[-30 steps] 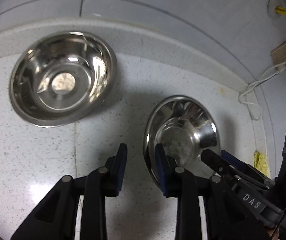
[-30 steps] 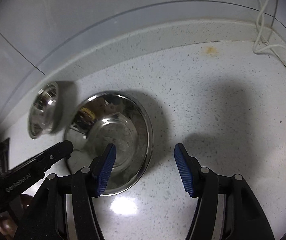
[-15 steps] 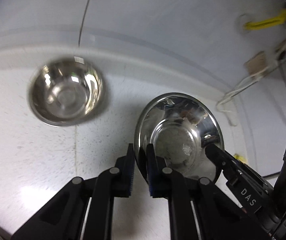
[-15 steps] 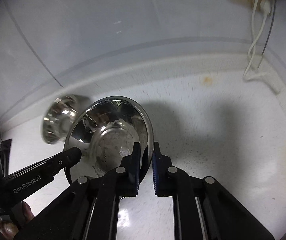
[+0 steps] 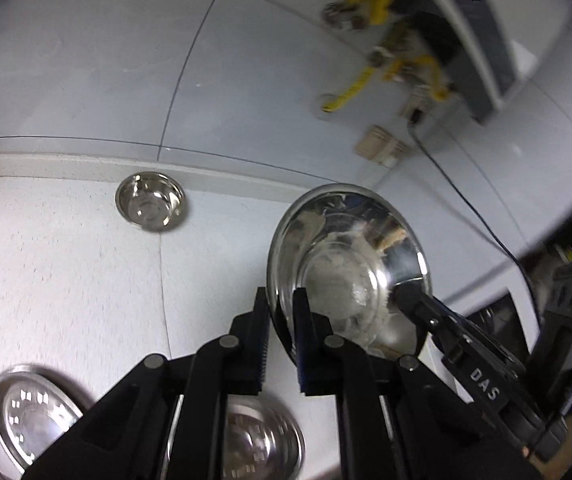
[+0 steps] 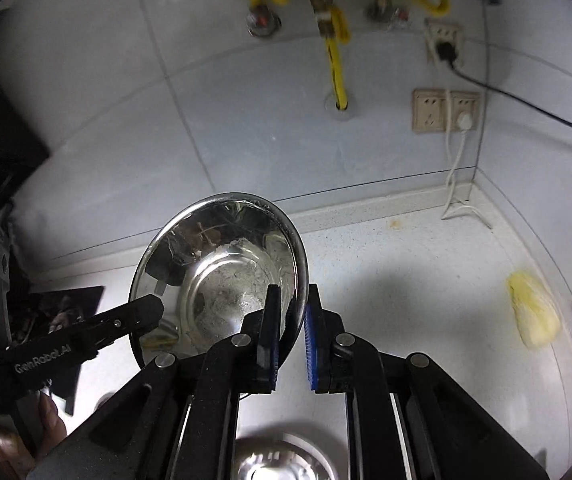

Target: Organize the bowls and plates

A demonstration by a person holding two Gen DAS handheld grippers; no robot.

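Observation:
A steel bowl (image 5: pixel 346 272) hangs tilted in the air above the speckled counter (image 5: pixel 65 280), held by both grippers at opposite sides of its rim. My left gripper (image 5: pixel 281 312) is shut on the bowl's left rim. My right gripper (image 6: pixel 292 312) is shut on the bowl's (image 6: pixel 213 276) right rim. A smaller steel bowl (image 5: pixel 150 202) sits far below against the back wall. A steel plate (image 5: pixel 31 412) and another steel dish (image 5: pixel 261 440) lie below my left gripper; one dish (image 6: pixel 281 460) shows under my right gripper.
Tiled wall behind carries yellow hoses (image 6: pixel 338 72), sockets (image 6: pixel 444 110) and hanging cables (image 6: pixel 458 168). A yellow cloth (image 6: pixel 532 312) lies at the counter's right side. A dark appliance (image 5: pixel 558 320) stands at right. A hand (image 6: pixel 13 432) grips the left tool.
Both grippers went from open beside the bowl's rim to shut on it, then rose with it. The counter and the small bowl now look far below, and plates have come into view.

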